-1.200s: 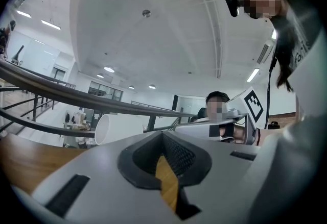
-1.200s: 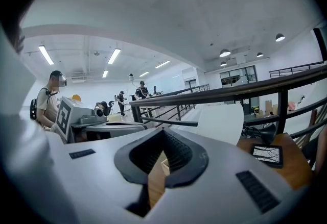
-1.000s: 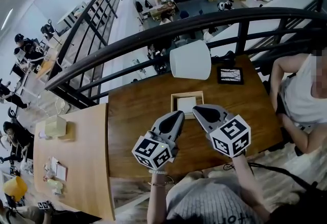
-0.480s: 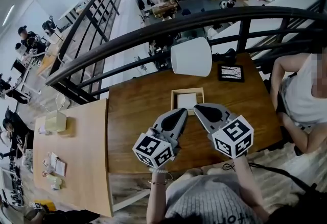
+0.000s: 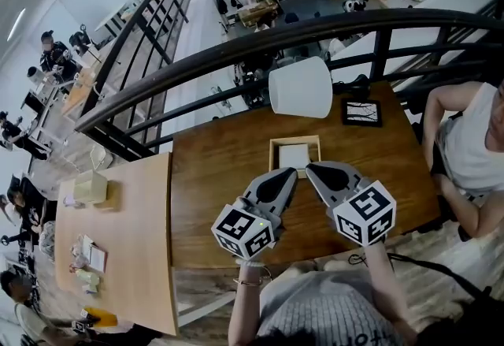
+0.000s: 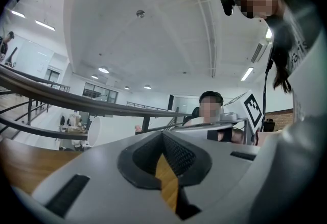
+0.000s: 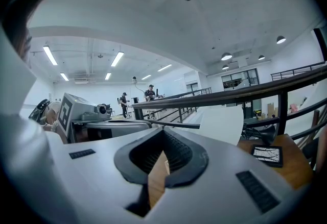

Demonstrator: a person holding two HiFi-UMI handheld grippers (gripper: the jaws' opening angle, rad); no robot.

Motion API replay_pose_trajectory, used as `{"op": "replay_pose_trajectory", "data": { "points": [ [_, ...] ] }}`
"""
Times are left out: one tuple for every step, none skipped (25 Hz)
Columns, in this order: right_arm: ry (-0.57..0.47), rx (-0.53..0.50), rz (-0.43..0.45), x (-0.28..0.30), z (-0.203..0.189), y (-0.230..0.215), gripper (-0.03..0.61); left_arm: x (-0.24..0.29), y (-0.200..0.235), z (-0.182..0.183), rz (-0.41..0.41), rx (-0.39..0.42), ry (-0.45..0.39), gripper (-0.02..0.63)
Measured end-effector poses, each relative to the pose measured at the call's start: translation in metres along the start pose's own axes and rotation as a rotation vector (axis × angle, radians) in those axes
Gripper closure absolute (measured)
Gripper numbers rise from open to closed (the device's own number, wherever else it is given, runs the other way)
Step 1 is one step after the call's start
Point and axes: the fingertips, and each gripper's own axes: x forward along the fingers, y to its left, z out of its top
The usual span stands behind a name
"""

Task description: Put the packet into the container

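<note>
The packet, a flat white square, lies inside the shallow square container of pale wood, which sits on the dark brown wooden table towards its far side. Seen from my head, both my tools are over the table on the near side of the container, tips pointing at it.

My left gripper has its grey jaws brought together at the tip, just beside the container's near edge. In its own view the ribbed black pads meet, and only a wedge of brown table shows through the gap behind them. Nothing is held there.

My right gripper is closed the same way, its tip close to the container's near right corner. Its own view shows the pads meeting and empty, with brown wood showing behind them. The two tips sit near each other but apart.

Beyond the container a white lampshade stands at the table's far edge, and a small black-framed picture lies flat to its right. A person in a white top sits at the table's right end. A black metal railing curves behind the table.
</note>
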Motion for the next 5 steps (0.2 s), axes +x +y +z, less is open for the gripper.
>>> {"op": "replay_pose_trajectory", "data": {
  "points": [
    [0.001,0.0,0.0,0.0003,-0.0002,0.0001,0.568,0.0002,0.0001,-0.0001,-0.001,-0.001,0.001,0.608],
    [0.003,0.001,0.001,0.0006,-0.0004,0.0001,0.568,0.0006,0.0003,-0.0003,-0.001,-0.003,0.002,0.609],
    [0.003,0.001,0.001,0.0009,-0.0006,0.0,0.568,0.0009,0.0005,-0.0006,-0.002,-0.004,0.003,0.609],
    [0.004,0.001,0.001,0.0014,-0.0006,-0.0002,0.568,0.0013,0.0007,-0.0009,-0.003,-0.005,0.004,0.609],
    [0.005,0.002,0.001,0.0019,-0.0007,-0.0004,0.568,0.0016,0.001,-0.0013,-0.003,-0.006,0.005,0.609]
  ]
}}
